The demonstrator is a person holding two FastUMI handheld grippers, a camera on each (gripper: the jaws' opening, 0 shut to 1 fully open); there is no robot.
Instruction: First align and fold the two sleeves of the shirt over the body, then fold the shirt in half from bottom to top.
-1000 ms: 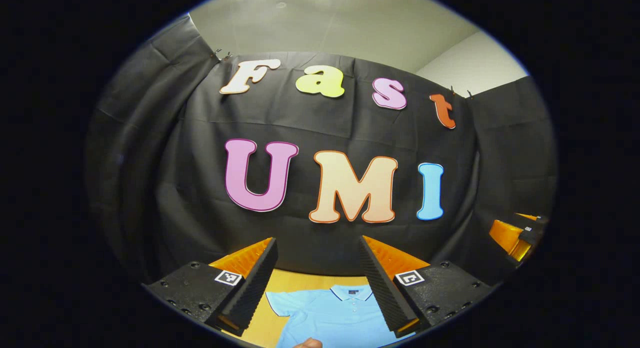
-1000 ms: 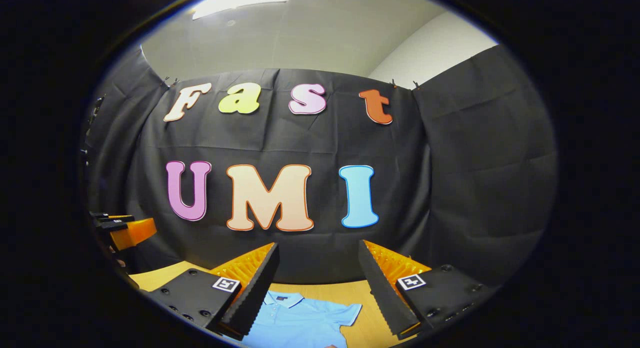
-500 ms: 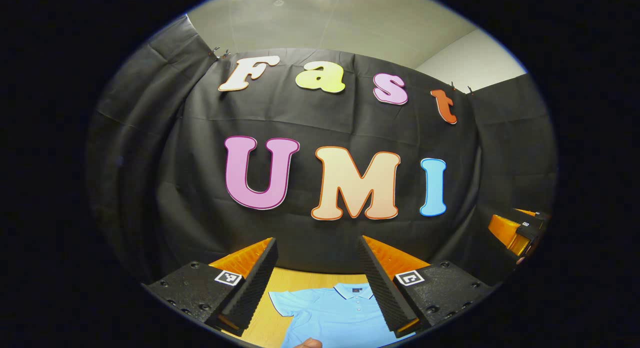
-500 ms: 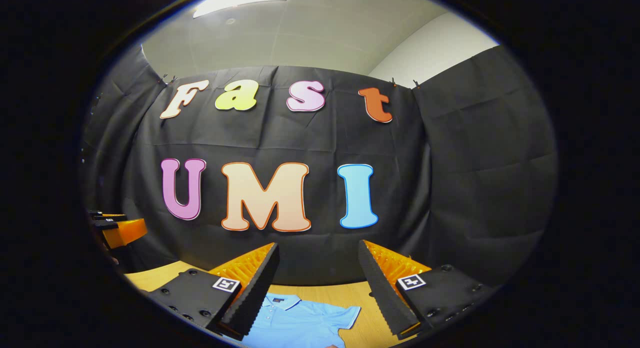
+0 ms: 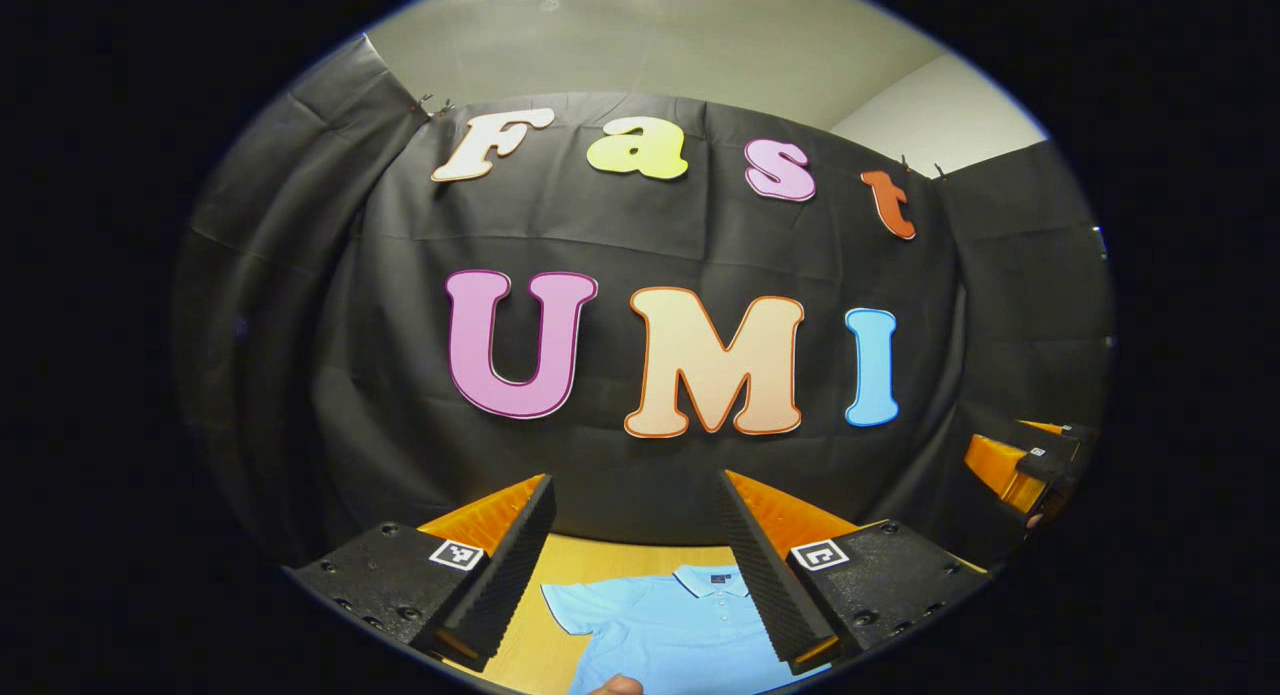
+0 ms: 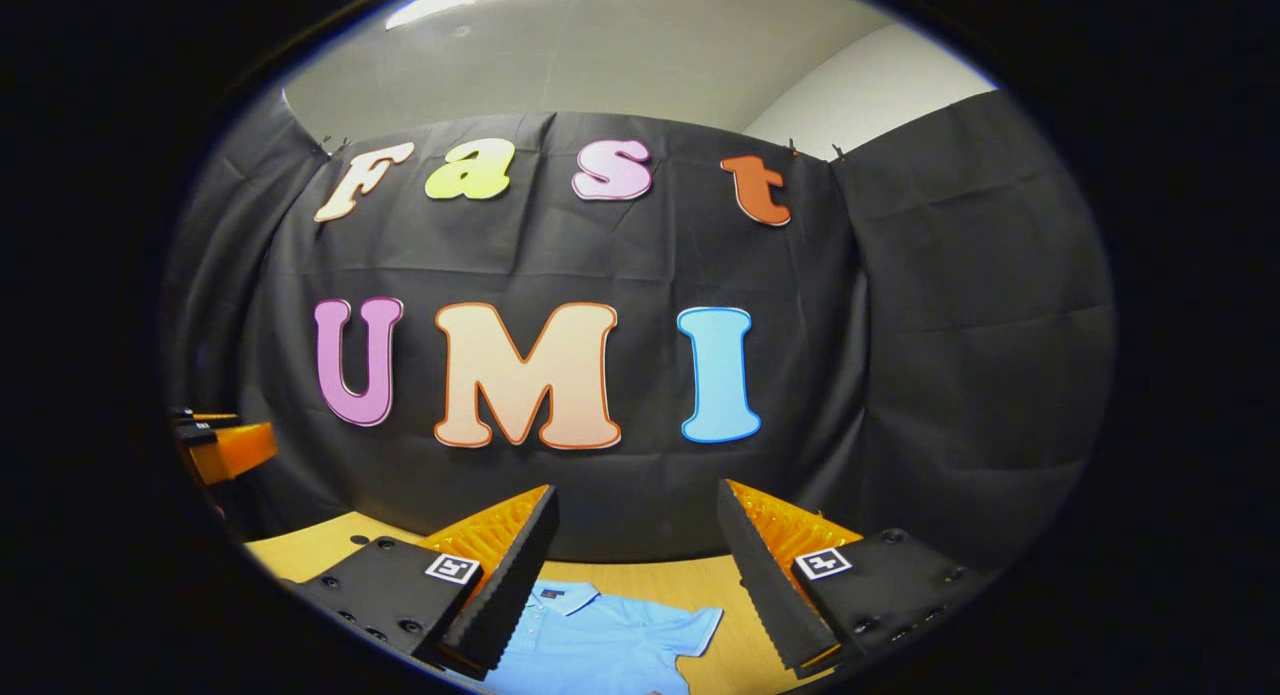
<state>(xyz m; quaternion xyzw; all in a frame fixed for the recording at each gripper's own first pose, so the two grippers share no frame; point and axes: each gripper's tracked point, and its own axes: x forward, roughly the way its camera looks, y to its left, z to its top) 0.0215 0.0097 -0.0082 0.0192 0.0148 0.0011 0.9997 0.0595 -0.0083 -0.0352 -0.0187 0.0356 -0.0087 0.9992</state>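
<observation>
The left claw (image 5: 635, 575) hung wide open and empty above the worktop (image 5: 640, 553); the light blue polo shirt (image 5: 665, 630) lay flat at six o'clock. The right claw (image 6: 635, 580) gaped likewise, holding nothing. I judged each should descend onto its sleeve (image 6: 695, 625) evenly.

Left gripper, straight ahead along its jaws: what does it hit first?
Probably the booth's black cloth wall. The left gripper, jaws open, points above the light blue polo shirt on the wooden table; depth unclear.
</observation>
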